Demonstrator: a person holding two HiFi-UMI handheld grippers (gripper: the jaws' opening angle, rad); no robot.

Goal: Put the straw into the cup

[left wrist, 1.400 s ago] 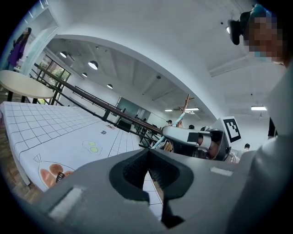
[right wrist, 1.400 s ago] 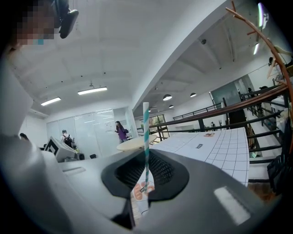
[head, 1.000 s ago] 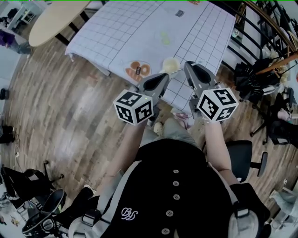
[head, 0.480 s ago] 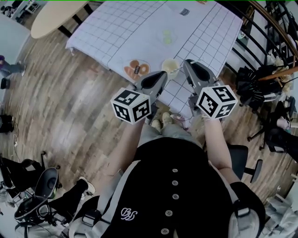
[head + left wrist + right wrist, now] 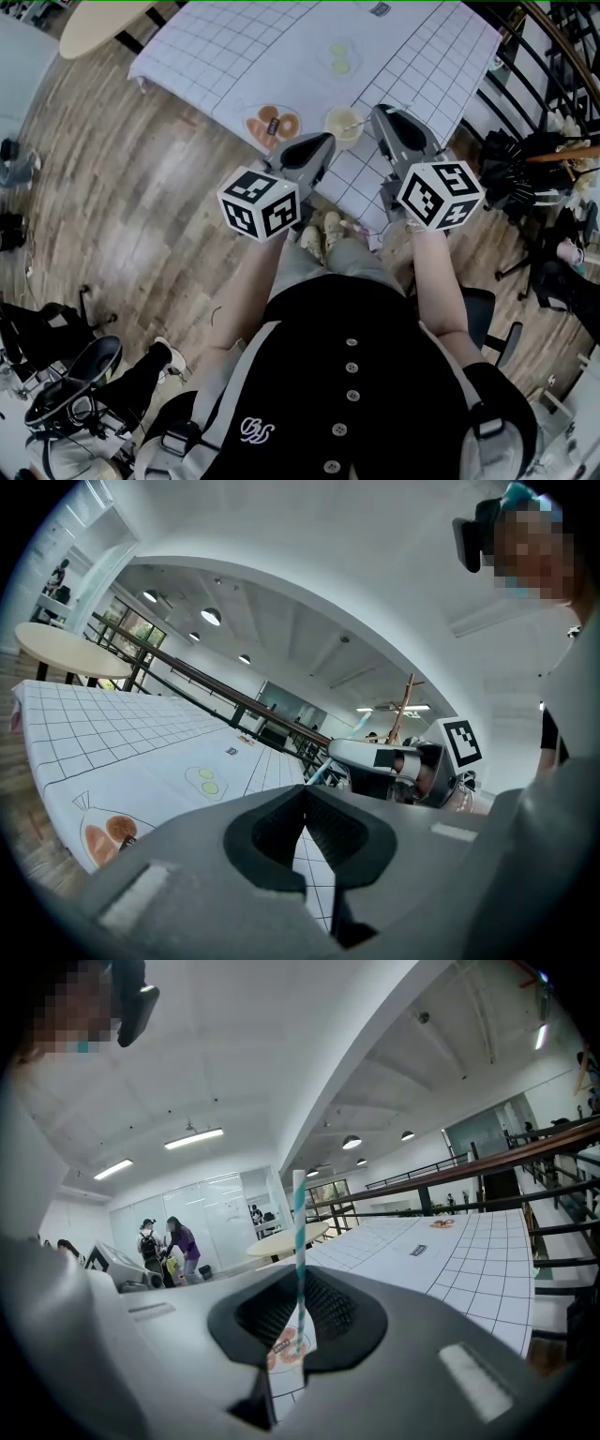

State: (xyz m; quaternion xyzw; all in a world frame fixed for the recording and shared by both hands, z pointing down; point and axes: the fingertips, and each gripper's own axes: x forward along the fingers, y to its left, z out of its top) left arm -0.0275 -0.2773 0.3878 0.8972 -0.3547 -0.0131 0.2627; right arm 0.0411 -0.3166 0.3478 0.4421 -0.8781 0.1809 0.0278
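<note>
Both grippers are sitting a little nearer the table than a second ago, the right one's tip now reaching just past the cup in the head view. At far left a round wooden table (image 5: 103, 21) is peeking in over the plank floor (image 5: 122, 187). Next to it the white gridded cloth (image 5: 281, 47) is covering the work table, with an orange printed picture (image 5: 272, 123) near its front edge and a pair of green printed ovals (image 5: 339, 58) further in. The left gripper (image 5: 317, 142) is hovering over the cloth's near edge beside that orange picture, its marker cube (image 5: 258, 202) facing the camera; in the left gripper view its jaws are meeting tip to tip with nothing between them. Just to its right the cup (image 5: 343, 123), pale and open-topped, is standing upright on the cloth, between the two gripper tips. The right gripper (image 5: 380, 114) is pointing along the cup's right side, and its jaws are pinching the straw (image 5: 299, 1232), a white one with teal stripes, which is rising upright out of them, not yet in the cup. At far right a dark railing (image 5: 525, 47) is running along the cloth and a black chair (image 5: 487, 309) is standing behind the person
</note>
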